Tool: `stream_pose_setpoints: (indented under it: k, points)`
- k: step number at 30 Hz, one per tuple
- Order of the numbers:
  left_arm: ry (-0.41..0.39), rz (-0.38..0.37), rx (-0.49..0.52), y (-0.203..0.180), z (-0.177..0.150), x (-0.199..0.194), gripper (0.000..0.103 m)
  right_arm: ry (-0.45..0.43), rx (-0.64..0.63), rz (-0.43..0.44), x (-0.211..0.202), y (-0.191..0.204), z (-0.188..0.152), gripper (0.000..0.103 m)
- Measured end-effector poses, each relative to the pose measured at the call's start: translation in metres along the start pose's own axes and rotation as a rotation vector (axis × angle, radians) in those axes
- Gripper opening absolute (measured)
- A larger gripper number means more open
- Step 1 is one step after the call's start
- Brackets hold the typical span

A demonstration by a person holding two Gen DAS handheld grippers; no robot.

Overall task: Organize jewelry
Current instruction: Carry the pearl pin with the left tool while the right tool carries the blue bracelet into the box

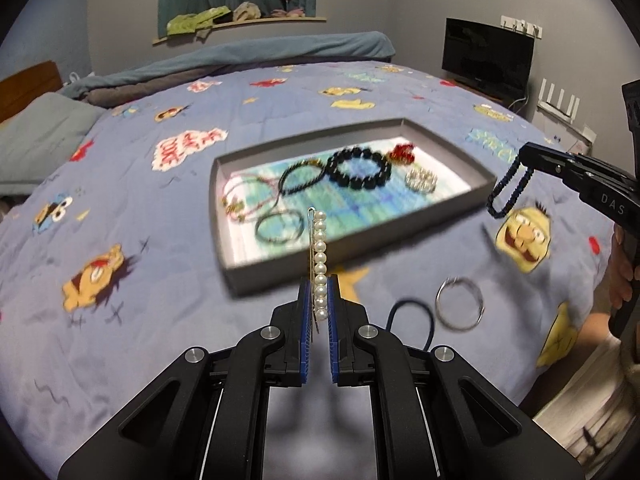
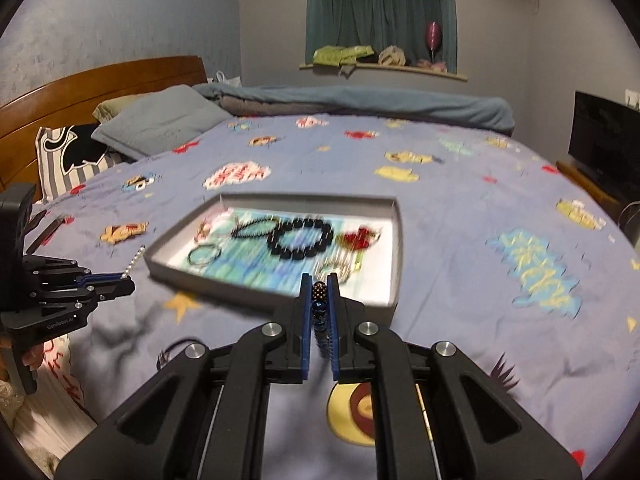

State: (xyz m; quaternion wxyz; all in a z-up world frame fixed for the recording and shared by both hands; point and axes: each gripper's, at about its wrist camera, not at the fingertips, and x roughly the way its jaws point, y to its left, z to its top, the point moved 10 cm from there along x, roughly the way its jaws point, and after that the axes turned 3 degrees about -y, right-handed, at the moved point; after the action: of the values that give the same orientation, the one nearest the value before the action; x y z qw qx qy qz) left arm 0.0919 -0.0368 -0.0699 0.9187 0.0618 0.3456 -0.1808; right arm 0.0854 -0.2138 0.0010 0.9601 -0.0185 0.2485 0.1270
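Note:
My left gripper (image 1: 319, 285) is shut on a pearl hair clip (image 1: 319, 248) that sticks up from its pads, above the bedspread just in front of the grey tray (image 1: 256, 276). My right gripper (image 2: 319, 285) is shut on a dark blue beaded bracelet (image 2: 319, 308); in the left wrist view that bracelet (image 1: 508, 188) dangles as a loop from the right gripper (image 1: 524, 157) beside the tray's right end. The tray (image 2: 394, 280) holds a black bead bracelet (image 1: 358, 168), thin cord bracelets, a red ornament (image 1: 404, 152) and a silver ring piece (image 1: 420, 179).
On the blue cartoon bedspread in front of the tray lie a silver hoop (image 1: 459, 302) and a dark hair tie (image 1: 412, 316). Pillows (image 2: 156, 120), a wooden headboard and a rolled blanket are at the far side. A TV (image 1: 486, 56) stands right. A person's hand (image 1: 624, 264) holds the right gripper.

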Motion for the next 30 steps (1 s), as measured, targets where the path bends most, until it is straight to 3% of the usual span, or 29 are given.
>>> stream_pose_setpoints:
  k: [9,14,23,30]
  points:
    - [0.005,-0.028,0.022,-0.009,0.045,0.021,0.009,-0.059,0.004,-0.004,0.016,0.005,0.053,0.007]
    - [0.051,-0.058,-0.008,-0.009,0.057,0.048,0.009,-0.059,0.008,0.017,0.040,0.020,0.060,0.007]
    - [0.140,-0.105,-0.018,-0.011,0.035,0.087,0.009,0.030,-0.007,0.098,0.091,0.050,0.027,0.007]
    - [0.157,-0.122,0.001,-0.014,0.033,0.097,0.009,0.101,0.048,0.118,0.109,0.039,0.003,0.007]
